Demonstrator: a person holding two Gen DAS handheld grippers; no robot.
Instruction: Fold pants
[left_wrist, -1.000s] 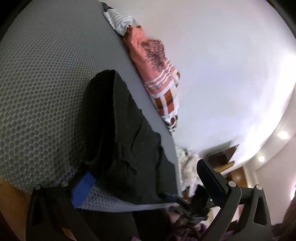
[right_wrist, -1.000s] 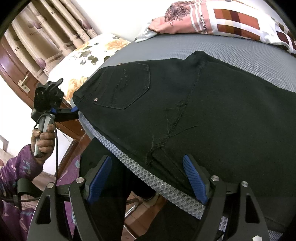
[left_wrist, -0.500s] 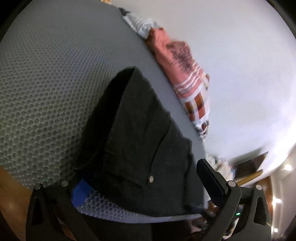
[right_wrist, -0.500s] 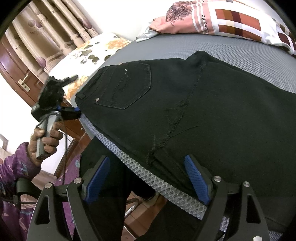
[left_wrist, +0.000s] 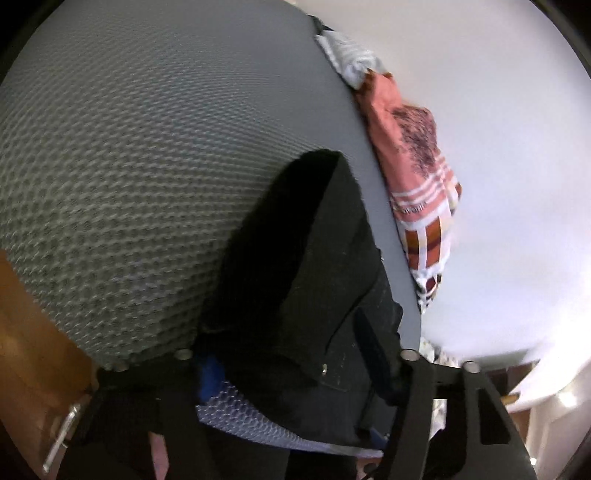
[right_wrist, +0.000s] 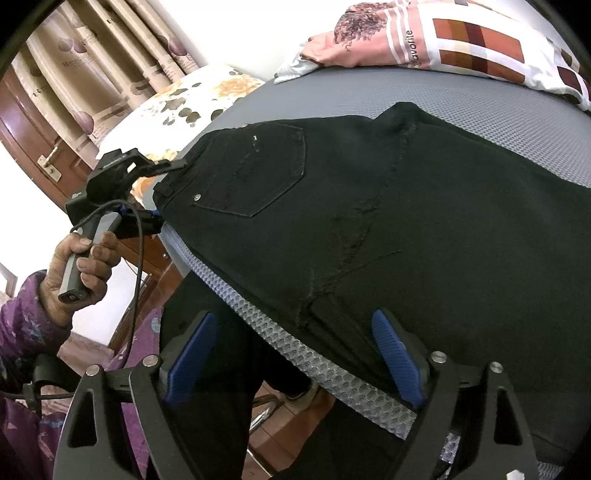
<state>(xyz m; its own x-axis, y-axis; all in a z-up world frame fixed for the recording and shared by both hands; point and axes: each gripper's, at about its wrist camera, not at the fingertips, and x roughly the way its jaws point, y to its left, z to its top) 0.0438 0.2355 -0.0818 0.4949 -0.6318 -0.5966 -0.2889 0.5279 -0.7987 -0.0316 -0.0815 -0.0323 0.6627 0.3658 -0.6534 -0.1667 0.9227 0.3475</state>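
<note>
Here the black pants (right_wrist: 388, 221) are lying spread across the grey mesh mattress (right_wrist: 498, 107) of the bed, back pocket upward, with the waistband at the corner nearest the person and one part hanging over the front edge out of sight. The left gripper (left_wrist: 291, 360) is working at that waistband corner: its jaws have just been closing, and the dark cloth is sitting between them, one jaw under the fabric and largely hidden, so whether the pads are really pressing is hard to tell. The person's left hand (right_wrist: 83, 264) is gripping the handle, the purple sleeve cut off by the frame. The right gripper (right_wrist: 293, 363) is hovering at the mattress edge, jaws standing wide and just been widening, straddling the hanging cloth without touching it. A patterned pillow (right_wrist: 461, 40) is resting at the far side, partly cropped.
</note>
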